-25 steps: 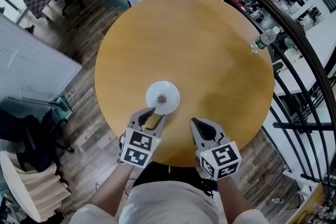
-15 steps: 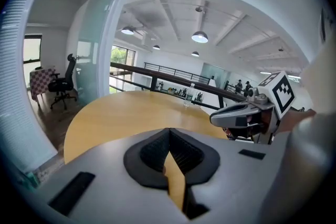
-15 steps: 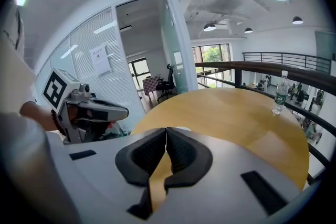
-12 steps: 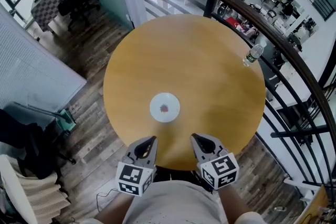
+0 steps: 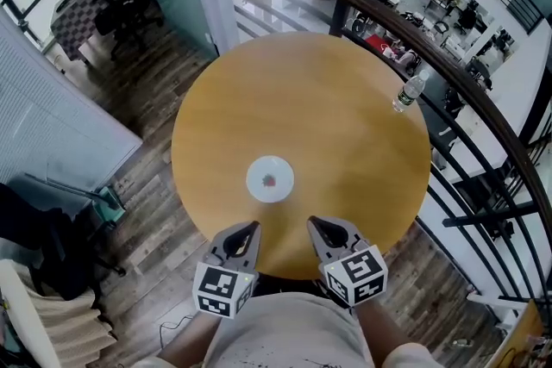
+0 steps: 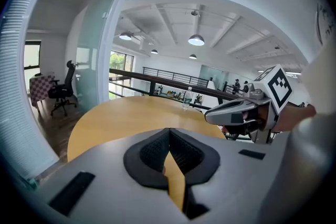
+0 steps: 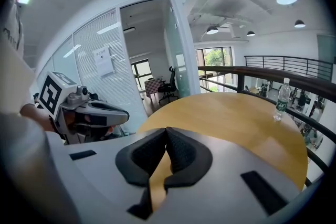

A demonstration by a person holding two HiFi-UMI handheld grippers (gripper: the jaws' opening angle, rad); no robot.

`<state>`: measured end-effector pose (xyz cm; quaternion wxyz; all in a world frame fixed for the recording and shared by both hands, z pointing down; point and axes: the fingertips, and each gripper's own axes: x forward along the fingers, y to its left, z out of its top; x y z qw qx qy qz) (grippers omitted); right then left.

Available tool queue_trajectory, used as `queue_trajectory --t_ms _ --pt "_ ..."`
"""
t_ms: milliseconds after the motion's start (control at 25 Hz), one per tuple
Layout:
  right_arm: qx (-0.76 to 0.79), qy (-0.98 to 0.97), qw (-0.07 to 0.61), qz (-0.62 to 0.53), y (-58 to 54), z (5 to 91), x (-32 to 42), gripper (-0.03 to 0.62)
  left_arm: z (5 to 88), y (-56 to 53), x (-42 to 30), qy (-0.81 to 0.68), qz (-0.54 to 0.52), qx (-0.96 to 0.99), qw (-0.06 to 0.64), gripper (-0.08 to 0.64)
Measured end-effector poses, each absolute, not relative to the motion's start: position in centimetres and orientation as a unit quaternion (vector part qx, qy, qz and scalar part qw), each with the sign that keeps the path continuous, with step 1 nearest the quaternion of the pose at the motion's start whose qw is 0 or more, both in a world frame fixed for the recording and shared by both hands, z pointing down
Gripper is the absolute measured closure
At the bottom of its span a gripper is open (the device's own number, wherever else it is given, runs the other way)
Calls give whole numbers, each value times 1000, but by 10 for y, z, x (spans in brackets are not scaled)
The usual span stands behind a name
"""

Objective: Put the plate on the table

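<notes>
Head view: round table (image 5: 319,108) (plank floor (image 5: 168,65))

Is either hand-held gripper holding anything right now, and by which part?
Nothing. The left hand-held gripper and right hand-held gripper are shut and empty; the plate lies free on the table.

Left gripper (image 5: 245,230): my jaws, open at the plate (image 5: 270,179) a second ago, now closed, empty, withdrawn to the table (image 5: 328,99) edge. Right gripper (image 5: 323,228): slightly withdrawn.
</notes>
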<state>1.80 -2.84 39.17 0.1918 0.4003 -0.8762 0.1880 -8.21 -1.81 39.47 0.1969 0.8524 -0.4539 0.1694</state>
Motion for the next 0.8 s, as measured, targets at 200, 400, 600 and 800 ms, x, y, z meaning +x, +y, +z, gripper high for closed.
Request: queue_trajectory --t_ms 200,400,600,800 --pt "405 -874 190 189 -28 391 25 568 391 -19 -80 -452 171 855 191 537" --pt "403 -875 187 192 -30 390 25 568 393 -20 -82 -448 176 855 193 538" --pt "404 -876 186 189 -30 388 26 568 393 -18 -82 -447 178 856 191 537" --pt "404 -875 187 187 -32 386 27 568 391 -19 -81 -446 179 856 192 537"
